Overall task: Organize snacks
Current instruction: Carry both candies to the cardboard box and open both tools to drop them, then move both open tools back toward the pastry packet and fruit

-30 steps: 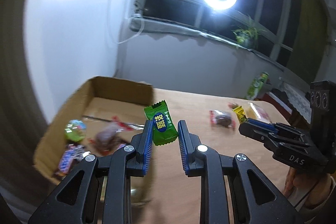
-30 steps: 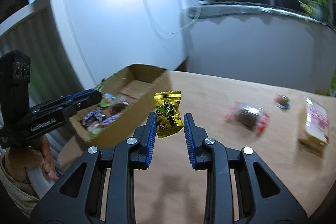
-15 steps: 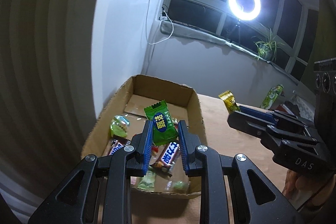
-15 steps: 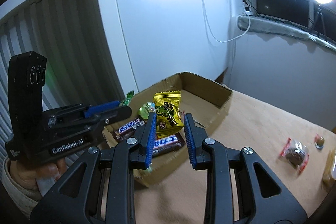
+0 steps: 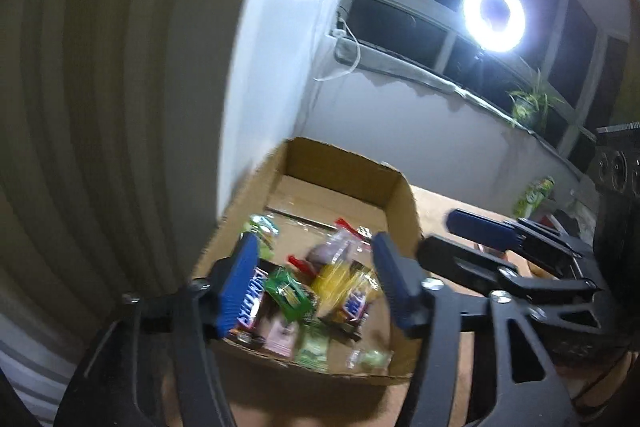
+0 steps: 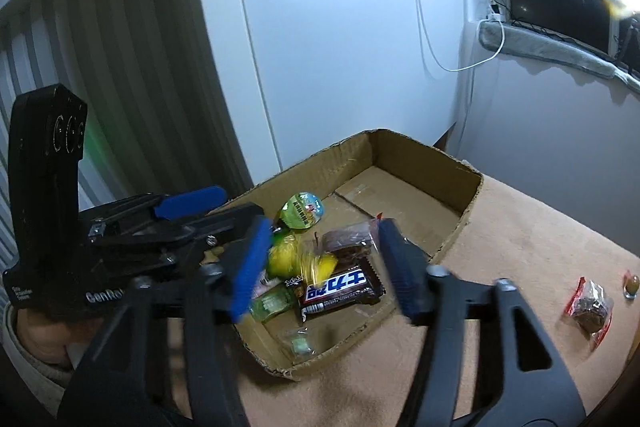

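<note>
As both jaws have just been opening, left gripper (image 5: 314,281) & right gripper (image 6: 320,267) stand spread, holding nothing; green candy (image 5: 290,293) & yellow candy (image 6: 304,261) drop into cardboard box (image 6: 464,217) at tabletop's wall-side edge. Next, prob.: fetch red-wrapped snack (image 6: 590,305).

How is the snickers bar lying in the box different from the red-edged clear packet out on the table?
The snickers bar lies inside the cardboard box; the red-edged packet lies on the bare table. The bar has an opaque brown wrapper with blue lettering; the packet is clear, showing a dark lump. The bar is longer. Both lie ungripped.
</note>
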Demonstrator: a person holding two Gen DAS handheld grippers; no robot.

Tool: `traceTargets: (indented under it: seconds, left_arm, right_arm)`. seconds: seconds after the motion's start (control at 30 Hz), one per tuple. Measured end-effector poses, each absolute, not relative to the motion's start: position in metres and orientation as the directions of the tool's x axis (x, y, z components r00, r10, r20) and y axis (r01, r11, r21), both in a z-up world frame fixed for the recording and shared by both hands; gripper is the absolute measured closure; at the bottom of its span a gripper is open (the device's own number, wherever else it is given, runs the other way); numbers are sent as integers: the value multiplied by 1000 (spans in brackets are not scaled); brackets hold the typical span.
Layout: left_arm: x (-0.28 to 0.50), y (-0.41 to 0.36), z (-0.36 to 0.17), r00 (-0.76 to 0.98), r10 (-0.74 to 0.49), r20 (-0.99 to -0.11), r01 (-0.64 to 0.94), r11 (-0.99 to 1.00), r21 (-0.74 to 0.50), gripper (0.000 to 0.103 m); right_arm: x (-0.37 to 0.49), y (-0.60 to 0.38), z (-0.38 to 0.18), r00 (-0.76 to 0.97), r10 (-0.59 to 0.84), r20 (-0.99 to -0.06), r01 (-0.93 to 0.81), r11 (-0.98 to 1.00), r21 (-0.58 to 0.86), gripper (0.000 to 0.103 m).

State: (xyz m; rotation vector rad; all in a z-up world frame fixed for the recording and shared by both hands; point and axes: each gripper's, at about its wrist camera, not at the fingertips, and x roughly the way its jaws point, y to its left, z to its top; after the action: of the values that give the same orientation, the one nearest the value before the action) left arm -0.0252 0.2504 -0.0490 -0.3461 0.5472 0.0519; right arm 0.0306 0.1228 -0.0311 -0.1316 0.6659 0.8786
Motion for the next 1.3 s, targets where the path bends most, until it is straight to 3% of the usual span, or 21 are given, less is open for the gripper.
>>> traceTargets:
  seconds: [0.4,0.97,1.3]
  left_arm:
    - [-33,259,-44,862,-23,-506,-160,935,-315,38]
    - [-12,199,-28,855,-76,-513,-70,964,-258,34]
    - [21,125,-25,820,-173,-545,65,975,-212,33]
  right_arm:
    - [30,108,-30,472,659,-585,-727,667,164,39]
    - [49,48,-28,532,634,-561,-666,723,186,39]
    - [111,-30,-44,633,493,-597,-509,846,159,39]
